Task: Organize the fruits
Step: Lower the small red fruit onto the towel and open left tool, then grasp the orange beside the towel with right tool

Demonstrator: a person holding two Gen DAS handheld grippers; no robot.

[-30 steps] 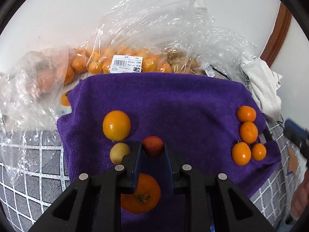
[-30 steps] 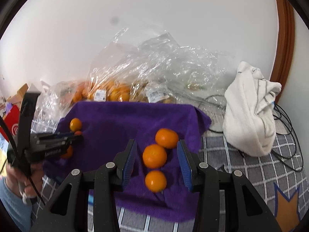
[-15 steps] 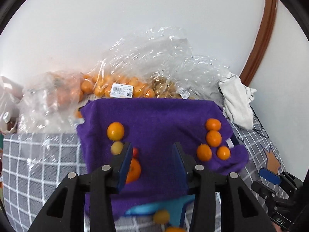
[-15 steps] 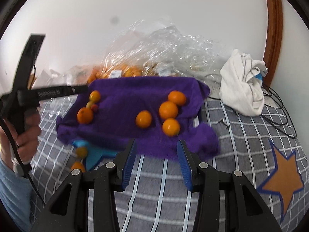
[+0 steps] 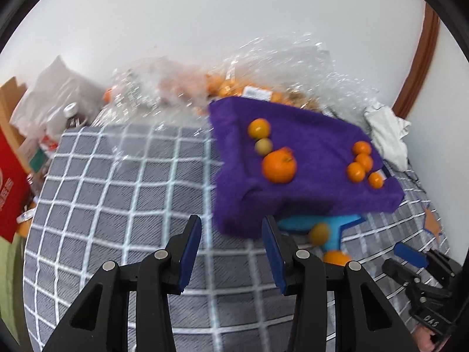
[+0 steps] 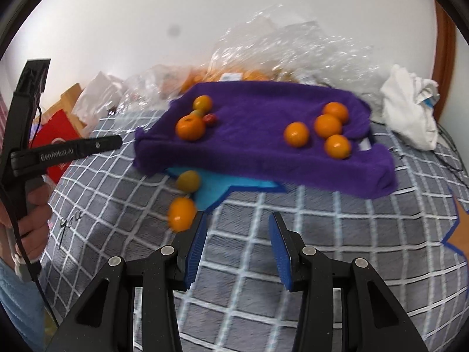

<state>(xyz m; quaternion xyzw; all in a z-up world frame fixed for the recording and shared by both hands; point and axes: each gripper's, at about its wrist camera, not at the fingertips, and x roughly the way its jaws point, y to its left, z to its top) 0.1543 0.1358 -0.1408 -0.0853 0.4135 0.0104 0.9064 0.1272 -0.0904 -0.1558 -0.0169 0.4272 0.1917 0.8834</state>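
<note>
A purple towel (image 5: 307, 135) lies on the grey checked cloth (image 5: 117, 182). On its left side sit a small orange (image 5: 258, 128), a yellow-green fruit (image 5: 263, 146), a big orange (image 5: 279, 166) and a small red fruit (image 6: 210, 118). Several small oranges (image 6: 328, 124) cluster on its right side. Off the towel's near edge, a yellow-green fruit (image 6: 188, 180) and an orange (image 6: 181, 213) lie by a blue star patch (image 6: 217, 187). My left gripper (image 5: 231, 223) hangs open over bare cloth, left of the towel. My right gripper (image 6: 239, 218) is open and holds nothing, just right of the loose orange.
Clear plastic bags (image 5: 263, 67) with more oranges are heaped against the white wall behind the towel. A white crumpled cloth (image 6: 410, 108) and cables lie at the right. A red box (image 5: 11, 182) and cardboard stand past the left edge.
The left gripper let go of the red fruit, opened, and drew back and left off the towel. The right gripper also pulled back from the small oranges to the near cloth.
</note>
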